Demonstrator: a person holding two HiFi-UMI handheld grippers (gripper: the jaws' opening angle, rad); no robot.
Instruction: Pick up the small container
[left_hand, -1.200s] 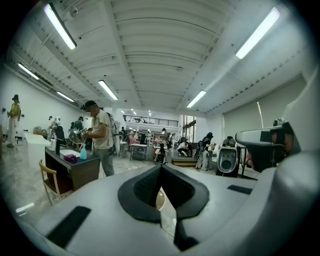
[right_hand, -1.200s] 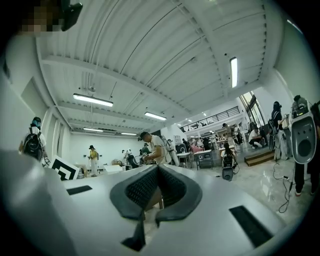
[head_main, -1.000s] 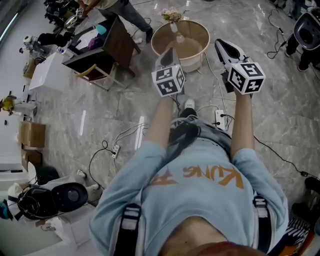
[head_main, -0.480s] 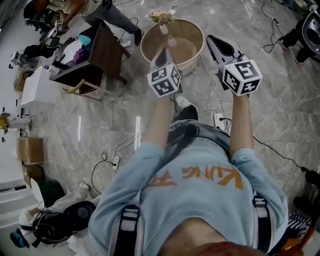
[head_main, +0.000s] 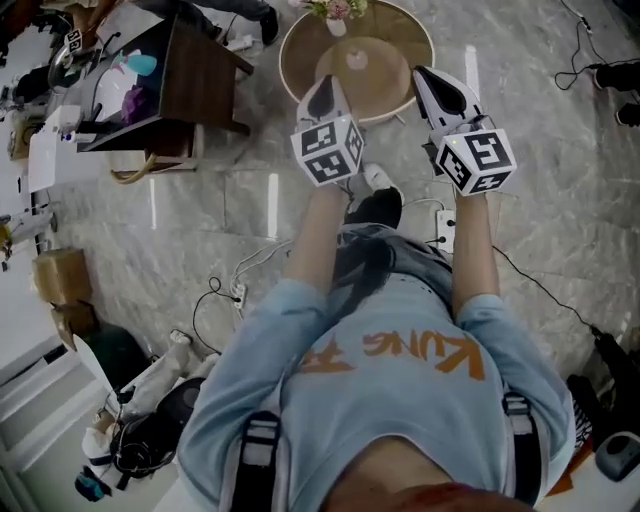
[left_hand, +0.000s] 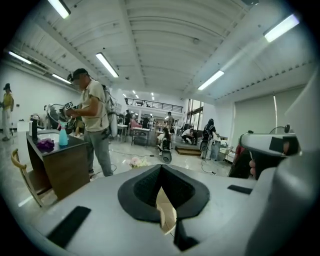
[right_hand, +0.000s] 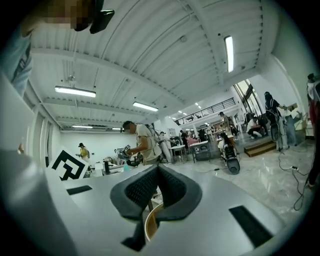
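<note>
Left tool (left_hand: 161, 169): smooth pale grey shell with two black ribbed pads whose tips meet; nothing is held between them
Right tool (right_hand: 157, 171): same grey shell and black ribbed pads, pressed together at the tips and empty
Marker cubes: a white cube printed with black square patterns sits on each tool, the left one (head_main: 330, 150) and the right one (head_main: 478, 160), both held out in front of the person's chest
Small container (head_main: 357, 60): a little pale round thing standing near the middle of the round worktop, ahead of both tools and touching neither; too small to tell its material
Round worktop (head_main: 300, 75): light wood, circular, with a raised rim round a flat inner disc
Flowers (head_main: 335, 10): a small pale pink bunch at the worktop's far edge, beyond the container
Floor (head_main: 200, 215): glossy grey stone tiles with veins and bright reflections of lamps
Cables (head_main: 240, 280): thin black and white cords looping over the floor
Desk (head_main: 200, 80): dark brown wood, boxy, to the left of the round worktop
Shirt (head_main: 400, 380): soft light blue cloth with orange lettering
</note>
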